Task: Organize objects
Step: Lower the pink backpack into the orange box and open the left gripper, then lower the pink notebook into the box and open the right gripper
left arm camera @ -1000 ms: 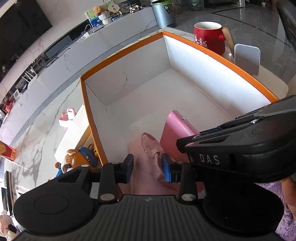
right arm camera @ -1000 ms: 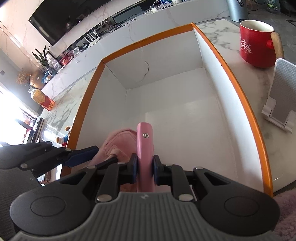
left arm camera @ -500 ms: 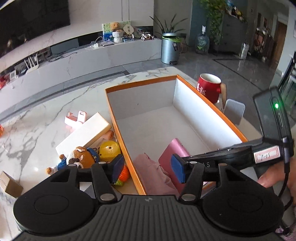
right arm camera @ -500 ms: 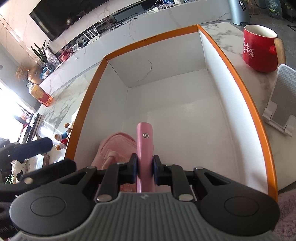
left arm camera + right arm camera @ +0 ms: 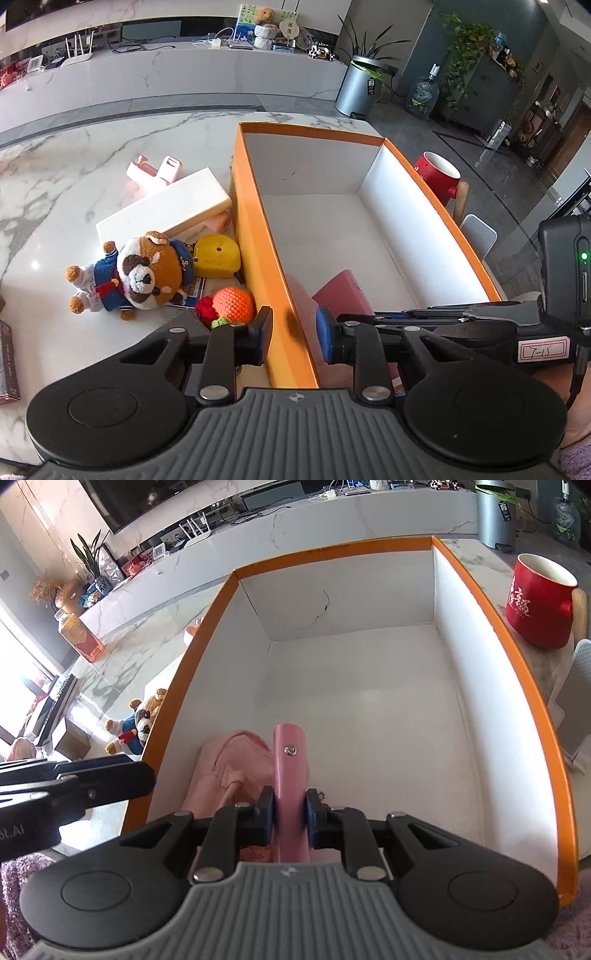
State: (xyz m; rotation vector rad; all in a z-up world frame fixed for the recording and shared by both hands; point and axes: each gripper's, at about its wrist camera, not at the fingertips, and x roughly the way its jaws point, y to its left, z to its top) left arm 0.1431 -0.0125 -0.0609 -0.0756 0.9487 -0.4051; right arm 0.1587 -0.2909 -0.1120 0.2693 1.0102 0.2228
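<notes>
An orange-rimmed white box [image 5: 258,206] [image 5: 517,672] stands on the marble table. Inside its near end lie a pink cloth [image 5: 229,768] and a pink wallet [image 5: 290,768] [image 5: 341,295]. My right gripper [image 5: 290,814] is shut on the pink wallet and holds it on edge inside the box. My left gripper [image 5: 293,334] is open and empty, raised above the box's left wall. Left of the box lie a plush dog [image 5: 136,273], a yellow case [image 5: 218,256], a knitted orange toy [image 5: 234,304], a white box [image 5: 162,212] and a pink stand [image 5: 155,170].
A red mug [image 5: 439,177] [image 5: 537,602] and a white phone stand [image 5: 478,234] [image 5: 574,701] sit right of the box. A red carton [image 5: 79,637] stands far left. A brown box edge [image 5: 7,362] lies at the left border.
My left gripper let go of the pink cloth, opened, and pulled up and left out of the box. The right gripper stayed shut on the wallet.
</notes>
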